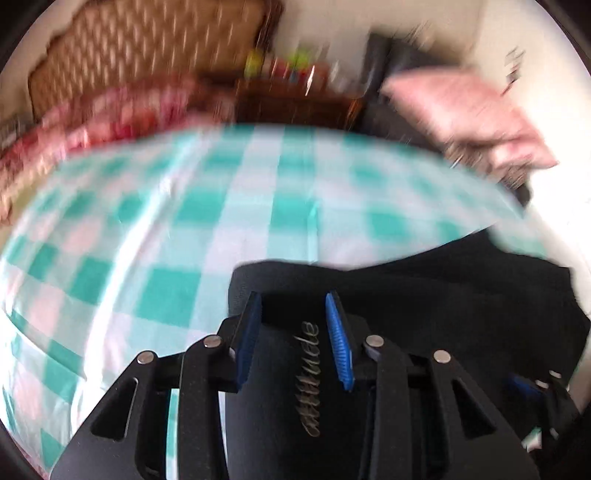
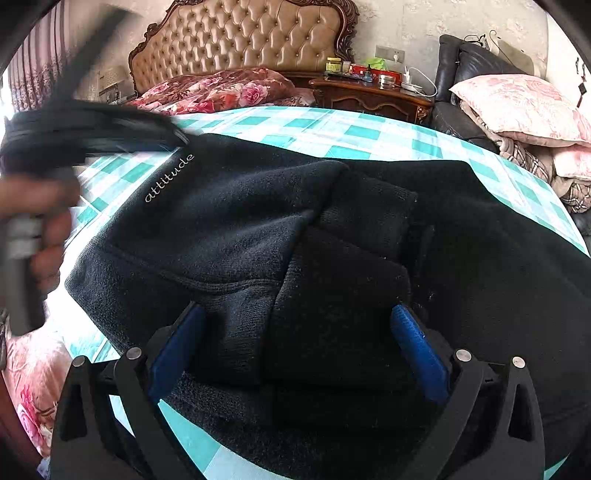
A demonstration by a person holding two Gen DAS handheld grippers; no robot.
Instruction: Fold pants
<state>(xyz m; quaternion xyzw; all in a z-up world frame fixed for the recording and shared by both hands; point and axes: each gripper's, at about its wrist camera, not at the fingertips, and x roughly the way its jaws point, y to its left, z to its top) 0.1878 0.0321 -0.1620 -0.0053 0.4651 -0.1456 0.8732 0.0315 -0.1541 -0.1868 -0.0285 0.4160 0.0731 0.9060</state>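
Black fleece pants (image 2: 229, 229) with white "attitude" lettering (image 2: 169, 178) lie bunched and partly folded on the bed. My right gripper (image 2: 297, 308) stands wide open low over them, its blue pads (image 2: 177, 350) flanking a thick fold without squeezing it. The left wrist view is blurred. There my left gripper (image 1: 293, 295) is open, pads (image 1: 338, 339) a little apart over the pants (image 1: 443, 302), and the lettering (image 1: 308, 376) shows between them. The left gripper (image 2: 92, 125) is a dark smear by the pants' far left corner, a hand (image 2: 37, 221) behind it.
The bed carries a teal and white checked sheet (image 2: 351, 129). A floral quilt (image 2: 221, 88) lies against the tufted headboard (image 2: 240, 33). A wooden nightstand (image 2: 369, 92) with bottles stands behind, and a dark armchair with pink pillows (image 2: 517, 103) sits to the right.
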